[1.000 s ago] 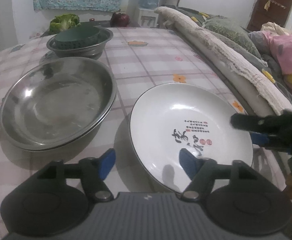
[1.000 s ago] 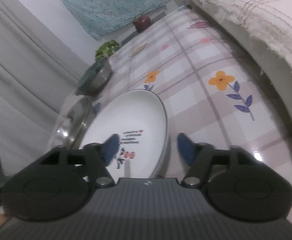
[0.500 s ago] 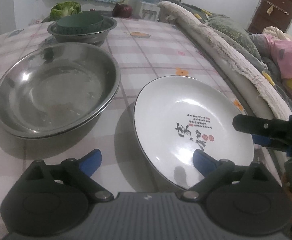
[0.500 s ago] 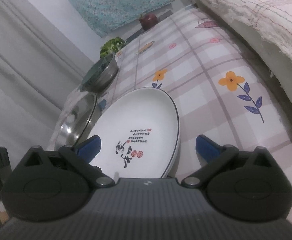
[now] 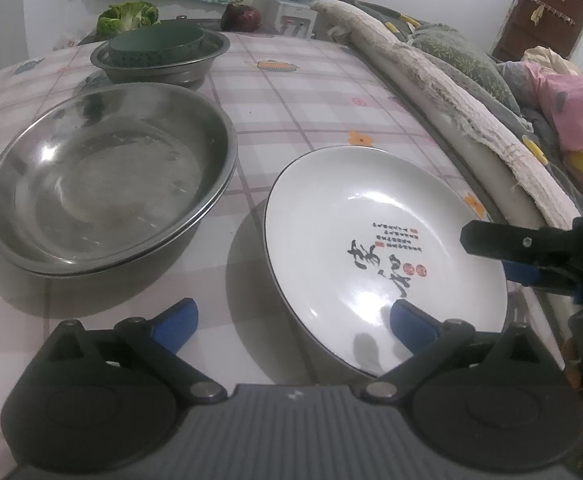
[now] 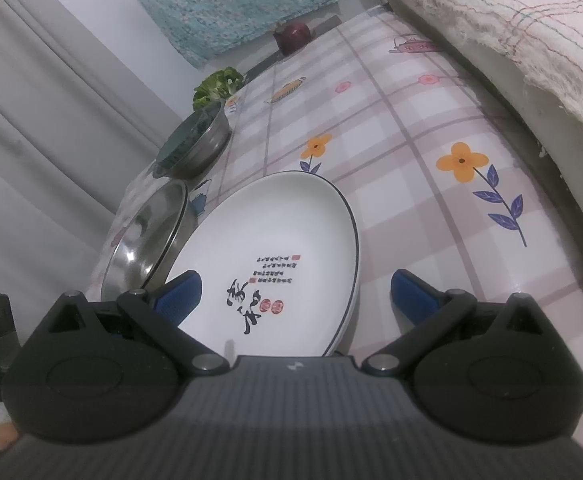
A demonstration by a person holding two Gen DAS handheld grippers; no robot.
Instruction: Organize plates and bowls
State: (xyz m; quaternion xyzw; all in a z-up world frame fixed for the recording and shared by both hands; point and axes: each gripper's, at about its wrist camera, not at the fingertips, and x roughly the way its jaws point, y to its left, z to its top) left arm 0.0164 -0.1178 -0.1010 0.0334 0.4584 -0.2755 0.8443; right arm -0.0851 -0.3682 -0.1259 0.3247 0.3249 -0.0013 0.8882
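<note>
Nearest the left camera, the left gripper (image 5: 293, 320) is hovering with its jaws spread wide and still opening a touch, nothing pinched. One blue pad is hanging over the near edge of the white plate (image 5: 375, 216), the other over bare tablecloth (image 5: 291, 104) to the left, so the plate's near-left rim is sitting between them untouched. The right gripper (image 6: 295, 292) is gaping wide too and gripping nothing, straddling the plate's near-right rim, one pad over the plate, one over cloth. The plate is lying flat on the table. Just left of it sits the big steel basin (image 5: 111, 176), close but apart. Farther back, a smaller steel bowl (image 5: 163, 65) is holding a dark green bowl (image 5: 155, 43).
</note>
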